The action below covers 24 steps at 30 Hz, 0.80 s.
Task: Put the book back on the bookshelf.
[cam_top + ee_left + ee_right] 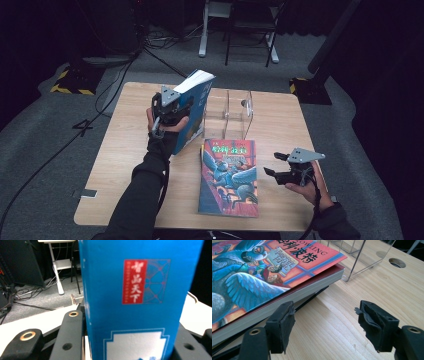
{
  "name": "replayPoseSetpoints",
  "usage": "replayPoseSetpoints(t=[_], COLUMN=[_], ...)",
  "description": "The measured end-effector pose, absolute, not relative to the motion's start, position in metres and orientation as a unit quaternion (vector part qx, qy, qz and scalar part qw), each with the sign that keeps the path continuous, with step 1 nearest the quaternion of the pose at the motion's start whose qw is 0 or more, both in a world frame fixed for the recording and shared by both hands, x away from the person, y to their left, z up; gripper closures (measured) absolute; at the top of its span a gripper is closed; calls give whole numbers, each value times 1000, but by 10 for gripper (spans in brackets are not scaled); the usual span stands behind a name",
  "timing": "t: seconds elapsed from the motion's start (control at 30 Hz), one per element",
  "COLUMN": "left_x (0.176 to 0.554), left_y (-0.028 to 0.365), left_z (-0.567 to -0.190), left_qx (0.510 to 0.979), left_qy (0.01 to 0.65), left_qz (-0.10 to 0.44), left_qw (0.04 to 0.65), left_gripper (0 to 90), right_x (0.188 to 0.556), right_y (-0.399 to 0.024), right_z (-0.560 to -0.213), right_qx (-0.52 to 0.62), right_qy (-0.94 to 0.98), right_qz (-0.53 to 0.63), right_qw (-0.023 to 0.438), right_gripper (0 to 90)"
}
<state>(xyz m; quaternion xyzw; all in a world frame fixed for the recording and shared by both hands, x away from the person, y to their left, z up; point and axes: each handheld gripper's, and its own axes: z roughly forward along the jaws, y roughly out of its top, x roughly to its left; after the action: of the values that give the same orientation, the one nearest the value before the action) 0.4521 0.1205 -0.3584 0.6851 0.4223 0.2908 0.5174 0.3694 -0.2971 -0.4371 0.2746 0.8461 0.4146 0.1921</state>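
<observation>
Blue book (194,107): stiff, hefty, glossy; left gripper (172,111) clamped across covers, beside clear stand (235,112). Right gripper (283,165) jaws apart, empty.

The counter (130,165) is pale wood, matt, with fine grain. The blue book (140,300) has a smooth, faintly glossy card cover; the picture book (262,272) has a glossy cover and paper pages. The stand (235,112) is clear glossy plastic. The right tongs (325,327) carry rough black pads.
</observation>
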Motion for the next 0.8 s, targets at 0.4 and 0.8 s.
replayPoseSetpoints(t=[0.4,0.8], left_x=[429,420], left_y=[138,157], left_z=[-365,-373], left_qx=[706,717], left_qy=[410,399], left_qz=[273,257], left_qw=[508,511], left_gripper=[602,598], right_x=[369,367], right_y=[-297,-296], right_z=[-438,-440], right_qx=[273,275], right_qy=[849,850], right_qz=[410,409], right_qw=[192,186], right_gripper=[301,302])
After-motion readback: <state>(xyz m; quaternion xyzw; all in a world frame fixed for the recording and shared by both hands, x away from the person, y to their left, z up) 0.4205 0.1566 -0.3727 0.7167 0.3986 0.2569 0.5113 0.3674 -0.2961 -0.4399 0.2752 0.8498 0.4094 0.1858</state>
